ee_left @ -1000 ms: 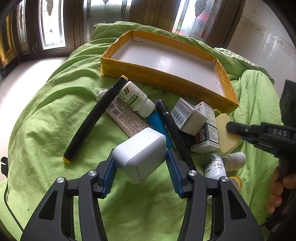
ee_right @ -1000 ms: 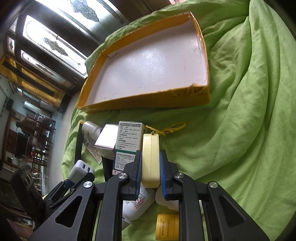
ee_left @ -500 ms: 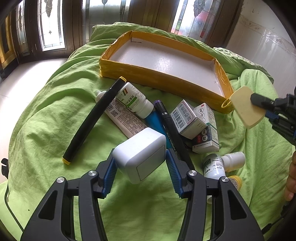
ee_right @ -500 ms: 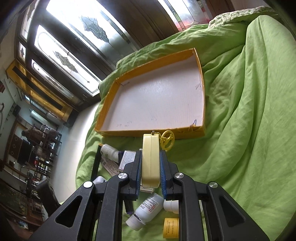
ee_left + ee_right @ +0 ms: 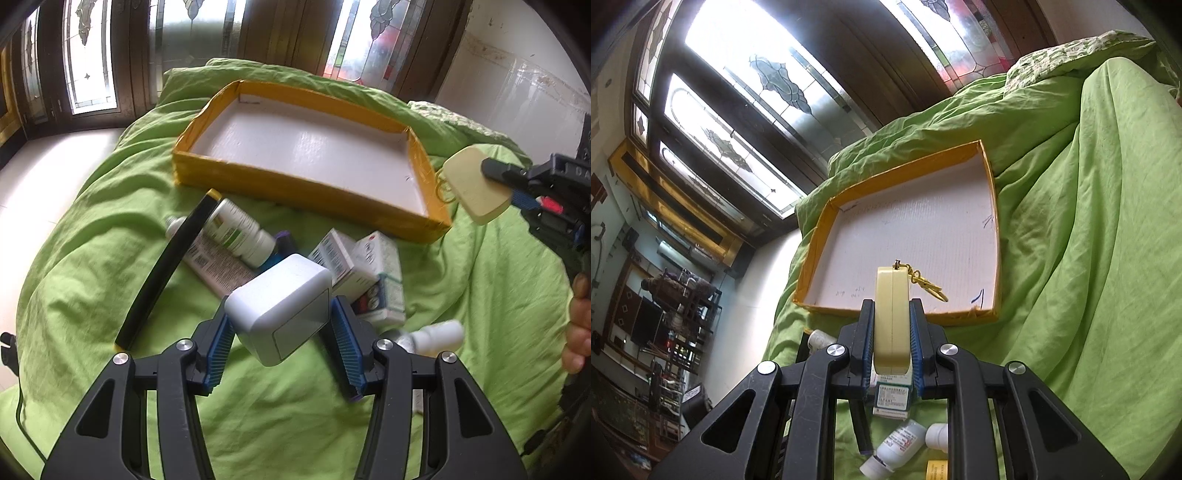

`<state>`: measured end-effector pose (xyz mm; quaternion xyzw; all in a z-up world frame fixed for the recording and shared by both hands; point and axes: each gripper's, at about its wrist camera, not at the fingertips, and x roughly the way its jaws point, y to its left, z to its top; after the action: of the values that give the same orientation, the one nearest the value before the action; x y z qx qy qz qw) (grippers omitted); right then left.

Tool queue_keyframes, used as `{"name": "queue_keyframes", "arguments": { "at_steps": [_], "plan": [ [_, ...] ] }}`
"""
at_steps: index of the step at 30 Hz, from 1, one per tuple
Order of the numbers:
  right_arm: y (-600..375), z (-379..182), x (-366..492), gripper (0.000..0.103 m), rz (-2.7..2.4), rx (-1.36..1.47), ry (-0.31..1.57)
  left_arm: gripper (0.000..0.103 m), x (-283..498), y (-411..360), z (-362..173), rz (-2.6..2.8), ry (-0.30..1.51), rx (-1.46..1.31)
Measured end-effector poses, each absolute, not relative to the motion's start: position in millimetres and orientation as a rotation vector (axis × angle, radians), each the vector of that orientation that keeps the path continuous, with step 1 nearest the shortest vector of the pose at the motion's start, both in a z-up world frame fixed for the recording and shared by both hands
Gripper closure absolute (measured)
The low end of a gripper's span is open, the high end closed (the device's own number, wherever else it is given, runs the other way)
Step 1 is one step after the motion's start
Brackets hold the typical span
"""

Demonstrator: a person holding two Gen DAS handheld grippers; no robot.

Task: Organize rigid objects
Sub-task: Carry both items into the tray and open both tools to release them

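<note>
Green bedding (image 5: 491,295) covers the whole work surface, rumpled into folds, with stained-glass doors behind; a shallow yellow-walled tray (image 5: 306,186) lies on it, its white floor bare; the left gripper (image 5: 282,350) is clamped on a white charger block (image 5: 280,310), held above the cloth just short of a heap of medicine boxes (image 5: 364,266), bottles (image 5: 240,232) and a long black marker (image 5: 166,266) near the tray's front wall; the right gripper (image 5: 892,345) pinches a cream keychain tag (image 5: 892,317) edge-on, held over the tray's near wall, its yellow clip (image 5: 929,286) dangling over the tray floor.
</note>
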<state>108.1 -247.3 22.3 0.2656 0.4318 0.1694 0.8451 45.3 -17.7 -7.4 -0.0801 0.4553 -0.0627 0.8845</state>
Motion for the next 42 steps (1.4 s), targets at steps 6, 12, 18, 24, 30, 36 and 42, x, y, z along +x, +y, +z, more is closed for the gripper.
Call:
{"name": "queue_keyframes", "arguments": {
  "at_steps": [6, 12, 18, 24, 30, 36, 42],
  "plan": [
    [-253, 21, 117, 0.087, 0.346, 0.577, 0.898, 0.053, 75, -18, 9, -0.165, 0.928, -0.211],
    [-255, 16, 127, 0.087, 0.335, 0.587, 0.904, 0.053, 112, -20, 21, -0.174, 0.915, -0.206],
    [-253, 12, 137, 0.087, 0.327, 0.586, 0.911, 0.053, 148, -28, 22, -0.179, 0.927, -0.175],
    [-253, 7, 144, 0.087, 0.293, 0.549, 0.902, 0.053, 176, -23, 22, -0.175, 0.924, -0.169],
    [-257, -16, 157, 0.087, 0.266, 0.578, 0.945, 0.053, 200, -8, 11, -0.137, 0.948, -0.183],
    [-252, -30, 164, 0.087, 0.248, 0.561, 0.97, 0.053, 218, 3, -8, -0.103, 0.975, -0.189],
    [-250, -39, 165, 0.087, 0.238, 0.538, 0.982, 0.053, 223, 11, -27, -0.062, 0.995, -0.192]
  ]
}}
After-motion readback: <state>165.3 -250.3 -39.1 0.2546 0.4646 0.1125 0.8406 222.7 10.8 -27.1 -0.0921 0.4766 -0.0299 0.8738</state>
